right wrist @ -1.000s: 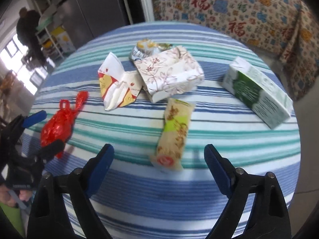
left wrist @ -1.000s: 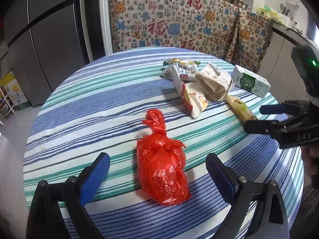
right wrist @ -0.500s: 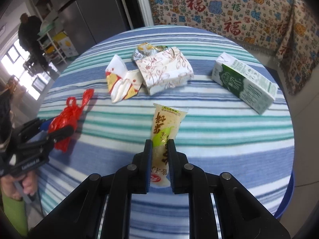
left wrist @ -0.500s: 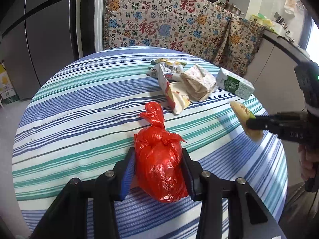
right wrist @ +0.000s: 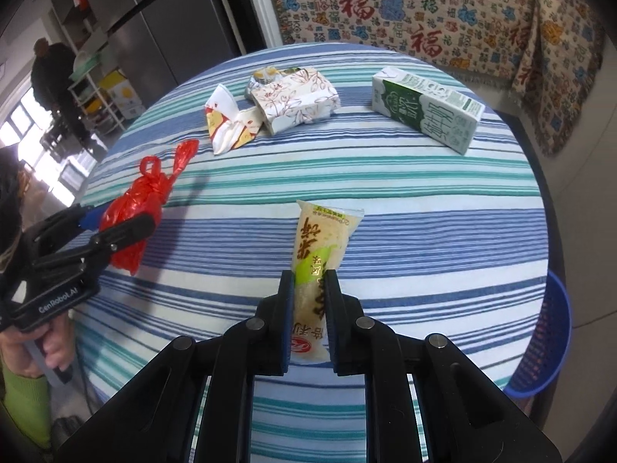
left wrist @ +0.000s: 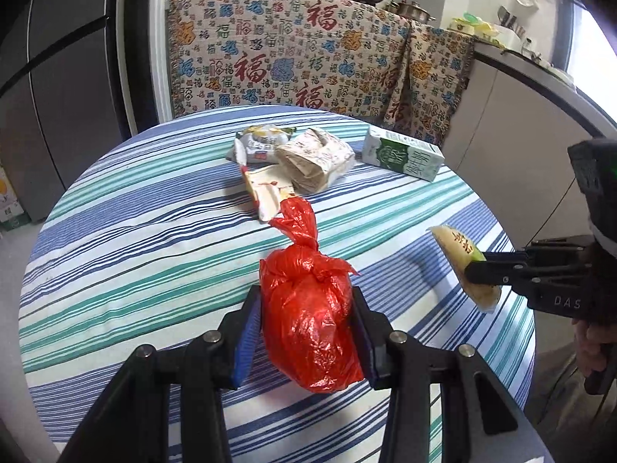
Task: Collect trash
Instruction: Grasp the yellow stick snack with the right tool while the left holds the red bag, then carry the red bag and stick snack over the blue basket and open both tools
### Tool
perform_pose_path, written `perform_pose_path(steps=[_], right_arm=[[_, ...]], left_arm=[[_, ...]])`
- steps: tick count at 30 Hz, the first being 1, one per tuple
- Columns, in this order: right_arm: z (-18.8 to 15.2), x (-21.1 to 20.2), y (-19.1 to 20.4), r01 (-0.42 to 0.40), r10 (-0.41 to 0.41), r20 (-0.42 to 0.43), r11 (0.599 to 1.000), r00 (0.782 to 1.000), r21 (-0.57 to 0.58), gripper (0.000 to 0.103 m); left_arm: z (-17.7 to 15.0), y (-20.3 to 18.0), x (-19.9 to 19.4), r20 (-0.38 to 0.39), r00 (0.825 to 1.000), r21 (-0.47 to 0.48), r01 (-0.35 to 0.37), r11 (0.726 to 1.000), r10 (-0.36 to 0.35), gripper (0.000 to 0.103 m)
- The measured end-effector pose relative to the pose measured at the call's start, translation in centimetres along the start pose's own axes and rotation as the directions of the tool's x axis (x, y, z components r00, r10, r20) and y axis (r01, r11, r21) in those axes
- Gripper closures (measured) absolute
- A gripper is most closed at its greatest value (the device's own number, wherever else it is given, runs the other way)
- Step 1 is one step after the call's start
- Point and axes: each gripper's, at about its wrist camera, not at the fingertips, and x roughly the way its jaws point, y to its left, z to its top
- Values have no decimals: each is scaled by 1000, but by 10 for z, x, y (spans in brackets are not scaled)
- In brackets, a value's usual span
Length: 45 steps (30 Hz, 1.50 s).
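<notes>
A knotted red plastic bag (left wrist: 308,305) is pinched between the blue pads of my left gripper (left wrist: 306,308), which is shut on it just above the striped tablecloth (left wrist: 146,239). From the right wrist view the same red bag (right wrist: 133,208) shows at the left with the left gripper (right wrist: 115,223) closed around it. My right gripper (right wrist: 307,289) is shut on a long yellow-green snack wrapper (right wrist: 322,239), held off the table. The left wrist view shows that wrapper (left wrist: 462,266) in the right gripper (left wrist: 480,268) at the right edge.
At the table's far side lie a flowered tissue pack (right wrist: 297,102), a crumpled red-and-white wrapper (right wrist: 227,123), a foil packet (left wrist: 262,142) and a green-and-white milk carton (right wrist: 428,112). A blue mesh basket (right wrist: 547,343) stands below the table's right edge. A person stands far left.
Both grippers closed, the left on the red bag and the right on the snack wrapper, then lifted them off the cloth and drew back toward the near edge.
</notes>
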Motion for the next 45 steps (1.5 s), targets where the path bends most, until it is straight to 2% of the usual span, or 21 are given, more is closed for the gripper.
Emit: perform_pose_path(steps=[14, 17, 21, 26, 29, 33, 38, 45], right_arm=[[-10, 2, -3, 10, -10, -6, 1000, 1000, 16, 89], [-12, 0, -8, 8, -8, -2, 1000, 1000, 22, 89], [-15, -13, -27, 12, -13, 22, 998, 1000, 62, 89], [-25, -48, -97, 84, -94, 54, 983, 994, 165, 89], [-33, -70, -149, 149, -167, 57, 960, 984, 238, 89], [-41, -92, -223, 238, -266, 42, 915, 963, 326, 89], [-47, -95, -294, 281, -313, 11, 867, 950, 412, 89], [-76, -77, -362, 289, -338, 9, 816, 941, 501, 89]], left_arm=[[-1, -26, 8, -1, 999, 71, -40, 997, 40, 59], [-2, -29, 8, -5, 1000, 70, -18, 997, 19, 59], [-3, -36, 5, -15, 998, 55, 63, 997, -62, 59], [6, -79, -1, -28, 985, 75, 172, 982, -171, 59], [20, -131, 3, -49, 970, 121, 241, 963, -237, 59], [43, -210, 13, -77, 938, 158, 346, 925, -338, 59], [72, -288, 62, -139, 896, 145, 439, 887, -421, 59], [80, -357, 144, -231, 877, 135, 457, 879, -421, 59]])
